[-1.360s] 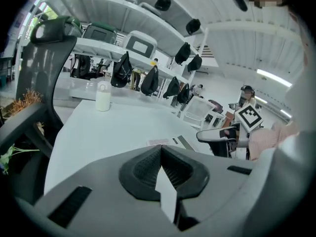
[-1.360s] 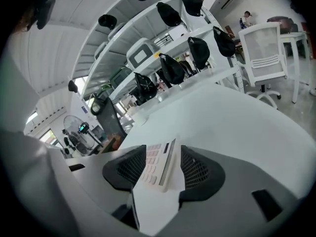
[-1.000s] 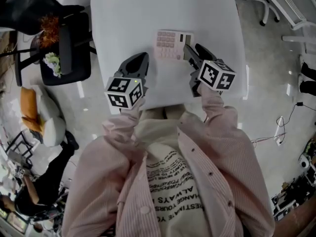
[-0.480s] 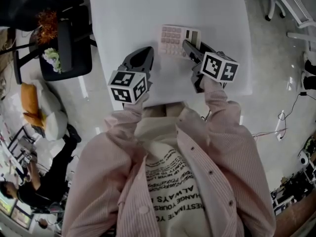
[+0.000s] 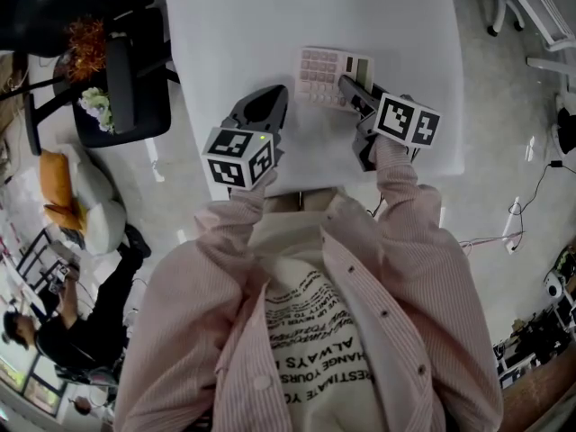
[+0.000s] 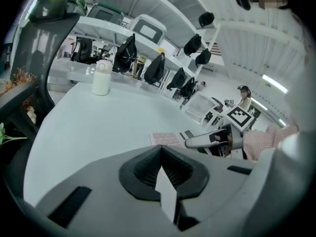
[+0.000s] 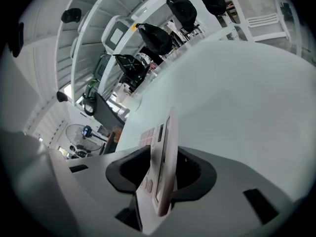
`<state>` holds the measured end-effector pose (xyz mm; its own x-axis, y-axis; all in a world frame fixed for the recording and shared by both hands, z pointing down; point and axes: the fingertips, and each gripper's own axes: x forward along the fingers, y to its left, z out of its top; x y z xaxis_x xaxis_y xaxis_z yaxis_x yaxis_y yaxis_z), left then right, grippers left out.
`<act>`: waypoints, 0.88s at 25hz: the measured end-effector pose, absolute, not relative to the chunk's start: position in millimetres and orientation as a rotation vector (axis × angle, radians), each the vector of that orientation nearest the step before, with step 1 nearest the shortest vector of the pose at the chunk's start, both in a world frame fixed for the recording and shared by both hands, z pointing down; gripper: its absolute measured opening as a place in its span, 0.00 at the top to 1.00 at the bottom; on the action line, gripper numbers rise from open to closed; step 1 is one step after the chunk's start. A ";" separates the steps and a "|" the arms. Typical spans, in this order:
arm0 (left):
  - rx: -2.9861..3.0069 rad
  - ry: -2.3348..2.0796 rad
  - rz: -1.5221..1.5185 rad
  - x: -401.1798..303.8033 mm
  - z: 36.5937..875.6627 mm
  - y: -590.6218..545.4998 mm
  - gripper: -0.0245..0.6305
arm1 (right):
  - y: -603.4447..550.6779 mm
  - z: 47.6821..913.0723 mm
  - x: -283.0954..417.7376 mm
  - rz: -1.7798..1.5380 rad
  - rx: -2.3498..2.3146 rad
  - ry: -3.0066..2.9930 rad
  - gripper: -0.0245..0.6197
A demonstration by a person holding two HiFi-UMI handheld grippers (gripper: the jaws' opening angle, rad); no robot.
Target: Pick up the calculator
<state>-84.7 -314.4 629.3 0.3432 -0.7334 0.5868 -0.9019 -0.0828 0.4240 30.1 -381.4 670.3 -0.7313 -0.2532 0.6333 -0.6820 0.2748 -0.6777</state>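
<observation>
Two handheld grippers reach over a white table (image 5: 270, 25), seen from above the wearer's pink striped shirt. On the right, the right gripper (image 5: 347, 85) has just been closing its jaws, and they now clamp the pink calculator (image 5: 317, 65) by its display end, one pad on each flat face. In the head view that gripper covers part of the display. In the right gripper view the calculator shows only edge-on, with a few keys and a dark sliver of screen, nothing readable. Whether it has left the tabletop cannot be told. On the left, the left gripper (image 5: 274, 94) hovers just beside the calculator without touching it, its jaws pressed together and holding nothing. A white bottle (image 6: 101, 78) stands far back on the table, cut off at the top edge of the head view. A dark office chair (image 5: 126, 84) sits beside the table's left edge.
</observation>
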 end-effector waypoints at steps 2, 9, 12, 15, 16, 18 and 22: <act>1.856 -1.434 0.289 -86.6 632.0 -314.1 0.96 | -382.0 672.3 29.6 1.495 0.842 -2.134 0.76; 1.861 -1.432 0.307 -86.1 628.7 -315.8 0.96 | -380.4 668.4 30.4 1.596 0.835 -2.121 0.79; 1.863 -1.437 0.309 -85.1 625.5 -317.4 0.96 | -377.9 665.6 31.0 1.632 0.828 -2.121 0.79; 1.864 -1.442 0.307 -84.7 623.0 -317.6 0.96 | -376.4 662.9 31.8 1.643 0.827 -2.122 0.80; 1.865 -1.444 0.306 -85.1 622.1 -318.1 0.96 | -376.9 661.5 31.5 1.651 0.826 -2.125 0.80; 1.869 -1.450 0.302 -86.4 620.0 -318.6 0.96 | -377.9 658.3 30.8 1.668 0.830 -2.132 0.80; 1.883 -1.463 0.283 -88.5 612.3 -318.7 0.96 | -379.1 649.3 32.2 1.672 0.848 -2.151 0.81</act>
